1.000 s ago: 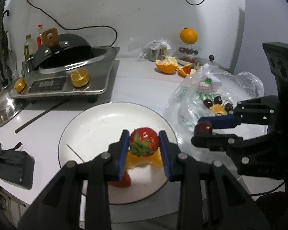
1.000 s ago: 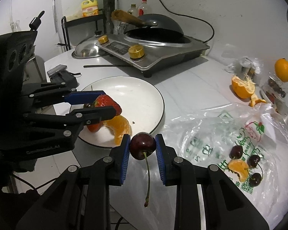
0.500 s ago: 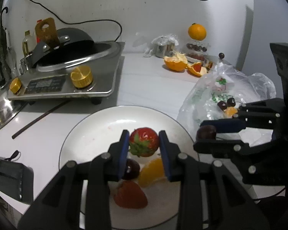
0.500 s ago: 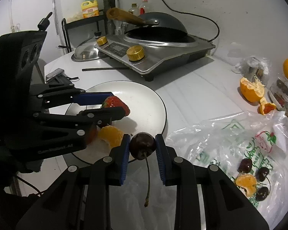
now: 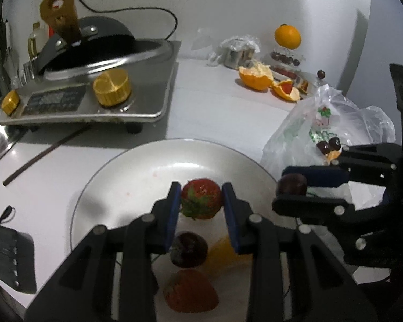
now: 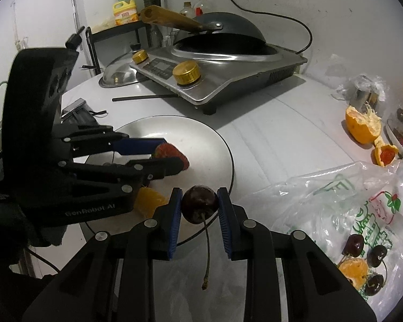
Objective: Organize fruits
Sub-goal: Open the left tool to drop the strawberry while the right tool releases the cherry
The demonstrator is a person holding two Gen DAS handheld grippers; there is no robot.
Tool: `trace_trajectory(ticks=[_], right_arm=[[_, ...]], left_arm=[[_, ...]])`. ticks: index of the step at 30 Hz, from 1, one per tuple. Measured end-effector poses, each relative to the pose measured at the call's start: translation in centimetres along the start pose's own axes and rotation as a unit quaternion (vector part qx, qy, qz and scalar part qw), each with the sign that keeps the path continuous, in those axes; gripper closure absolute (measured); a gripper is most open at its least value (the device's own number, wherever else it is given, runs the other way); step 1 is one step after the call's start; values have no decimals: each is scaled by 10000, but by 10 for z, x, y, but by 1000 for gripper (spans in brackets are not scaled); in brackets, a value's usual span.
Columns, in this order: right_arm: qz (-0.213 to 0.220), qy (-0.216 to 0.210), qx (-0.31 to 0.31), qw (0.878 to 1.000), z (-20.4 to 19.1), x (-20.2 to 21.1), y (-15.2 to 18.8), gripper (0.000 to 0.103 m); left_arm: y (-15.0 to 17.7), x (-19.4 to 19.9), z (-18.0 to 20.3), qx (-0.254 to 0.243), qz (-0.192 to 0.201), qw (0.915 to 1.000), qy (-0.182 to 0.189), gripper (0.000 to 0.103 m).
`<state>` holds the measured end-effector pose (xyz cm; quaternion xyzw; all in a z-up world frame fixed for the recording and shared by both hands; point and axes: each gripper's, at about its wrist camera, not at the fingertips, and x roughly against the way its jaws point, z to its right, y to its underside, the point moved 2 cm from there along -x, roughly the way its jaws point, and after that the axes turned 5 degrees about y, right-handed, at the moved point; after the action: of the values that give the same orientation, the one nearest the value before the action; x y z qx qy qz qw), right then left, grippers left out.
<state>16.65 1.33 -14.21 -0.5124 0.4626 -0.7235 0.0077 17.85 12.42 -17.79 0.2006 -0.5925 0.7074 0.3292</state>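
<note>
My left gripper (image 5: 201, 201) is shut on a red strawberry (image 5: 201, 201) and holds it over the white plate (image 5: 137, 174). Below it on the plate lie a dark cherry (image 5: 188, 249), an orange segment (image 5: 224, 249) and another strawberry (image 5: 192, 291). My right gripper (image 6: 199, 204) is shut on a dark cherry (image 6: 199, 204) whose stem hangs down, just over the plate's near rim (image 6: 229, 161). In the right wrist view the left gripper (image 6: 174, 158) holds its strawberry (image 6: 169, 151) above the plate. In the left wrist view the right gripper (image 5: 292, 183) sits at the plate's right edge.
A clear plastic bag (image 6: 349, 214) to the right holds several cherries (image 6: 354, 244) and an orange piece (image 6: 353, 268). Behind the plate stands an induction cooker (image 5: 94, 99) with a wok (image 6: 220, 35). A chopstick (image 5: 43, 161), orange peels (image 5: 255, 76) and a whole orange (image 5: 287, 36) lie further back.
Both grippers moved forward and a little down over the plate, keeping their fruit. In the left wrist view the plate's cherry, orange segment and strawberry slid nearer the bottom.
</note>
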Motion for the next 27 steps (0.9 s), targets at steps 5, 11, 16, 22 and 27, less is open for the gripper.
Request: trace_trajectory(ticks=[5,11,16,22,27], right_arm=[[-18,16,-50,10000,1,-2,-1,75],[-69,84,26,9999,-3,-4,-5,75],[-101,96,8,9999,-9,-12,-9,75],[-139,80,45,9999,-18,-20,-13,75],[-223,136,32,9997,-21,-29,-15,75]], left_arm=[[3,-3,1,-36,-92,9999,44,70],[2,12,0,-27,138,9999,86,51],[8,28,-13,49,245,9997,4,51],[18,46,-31,150,315,9992,-182,51],[23,52,-41,228,349,9987,-284,51]])
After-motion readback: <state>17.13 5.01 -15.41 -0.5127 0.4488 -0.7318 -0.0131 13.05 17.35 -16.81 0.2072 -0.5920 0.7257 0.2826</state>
